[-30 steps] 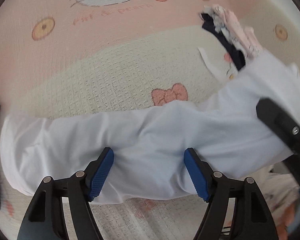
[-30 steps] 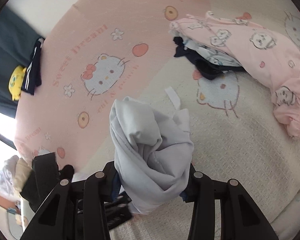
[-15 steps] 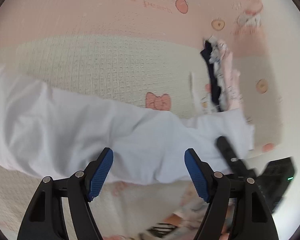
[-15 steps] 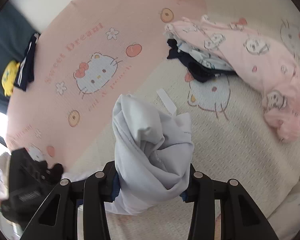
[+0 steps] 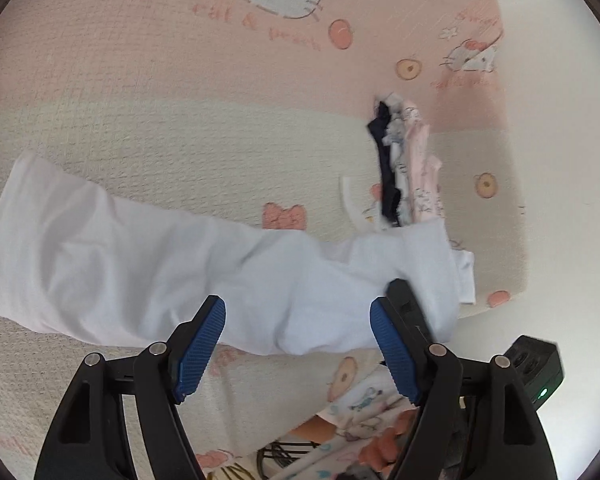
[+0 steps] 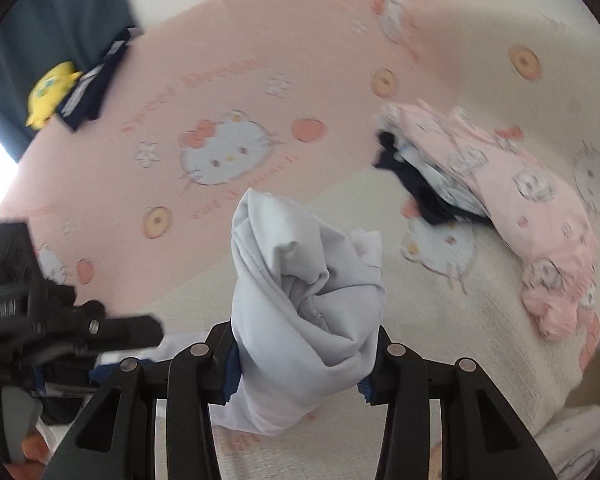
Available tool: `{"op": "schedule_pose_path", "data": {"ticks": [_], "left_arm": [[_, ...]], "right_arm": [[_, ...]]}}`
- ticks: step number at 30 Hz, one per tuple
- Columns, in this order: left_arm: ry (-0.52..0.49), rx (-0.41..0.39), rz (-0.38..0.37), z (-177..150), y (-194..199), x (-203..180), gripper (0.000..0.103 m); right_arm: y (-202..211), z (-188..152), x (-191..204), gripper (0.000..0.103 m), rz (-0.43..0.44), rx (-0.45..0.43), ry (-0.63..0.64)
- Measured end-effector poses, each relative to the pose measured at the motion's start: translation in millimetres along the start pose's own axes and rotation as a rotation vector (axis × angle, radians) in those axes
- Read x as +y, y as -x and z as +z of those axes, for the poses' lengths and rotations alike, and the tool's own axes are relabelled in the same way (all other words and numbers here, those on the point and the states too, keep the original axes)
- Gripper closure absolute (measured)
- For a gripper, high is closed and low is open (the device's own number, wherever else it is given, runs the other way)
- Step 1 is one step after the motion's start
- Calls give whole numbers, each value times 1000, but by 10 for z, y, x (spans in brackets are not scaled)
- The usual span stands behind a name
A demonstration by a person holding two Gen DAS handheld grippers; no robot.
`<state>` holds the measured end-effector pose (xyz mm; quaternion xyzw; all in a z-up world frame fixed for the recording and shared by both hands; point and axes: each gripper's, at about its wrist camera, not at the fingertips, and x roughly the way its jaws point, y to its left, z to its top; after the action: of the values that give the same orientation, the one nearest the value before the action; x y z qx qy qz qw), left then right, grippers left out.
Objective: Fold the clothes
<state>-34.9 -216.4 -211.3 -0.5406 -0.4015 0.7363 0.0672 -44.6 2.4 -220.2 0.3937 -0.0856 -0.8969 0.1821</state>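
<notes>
Pink-and-cream cartoon-cat bedding covers the bed (image 5: 148, 128), and the white garment (image 5: 172, 264) lies stretched across it just ahead of the left gripper (image 5: 298, 350). That gripper hovers released, its blue pads (image 5: 202, 346) spread wide with nothing between them; the garment's near edge shows beyond and between the tips, not pinched. Toward this gripper's right, the cloth rises to the right gripper (image 6: 300, 364), which is clenched on a bunched end of the garment (image 6: 300, 304); the wad bulges up and forward out of its fingers and a loose fold hangs below them.

Farther ahead and to the right of the right gripper, a pile of clothes (image 6: 496, 200) rests on the bed: a pink printed piece on top, with dark navy and pale pieces under its left edge. From the left gripper the same pile (image 5: 404, 168) sits beyond the garment, to the right. Far off to the right gripper's upper left, a navy item (image 6: 88, 88) and a yellow toy (image 6: 50, 92) lie at the bed's edge against a dark teal curtain (image 6: 48, 20).
</notes>
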Motion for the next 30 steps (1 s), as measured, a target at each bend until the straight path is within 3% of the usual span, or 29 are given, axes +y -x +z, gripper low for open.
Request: {"op": "schedule_pose_path", "data": {"ticks": [7, 16, 21, 27, 30], "left_arm": [[-79, -6, -16, 19, 197, -179, 27], [-60, 18, -69, 20, 162, -129, 27], [-73, -39, -58, 60, 285, -107, 27], [-80, -17, -105, 170, 254, -123, 27], [-85, -33, -68, 186, 189, -89, 27]], "right_arm": [[-41, -71, 392, 59, 3, -15, 199], [-64, -166, 570, 57, 94, -1, 281], [-100, -210, 670, 57, 129, 19, 326], [-170, -291, 849, 57, 155, 53, 414], [-208, -325, 929, 54, 162, 69, 452]]}}
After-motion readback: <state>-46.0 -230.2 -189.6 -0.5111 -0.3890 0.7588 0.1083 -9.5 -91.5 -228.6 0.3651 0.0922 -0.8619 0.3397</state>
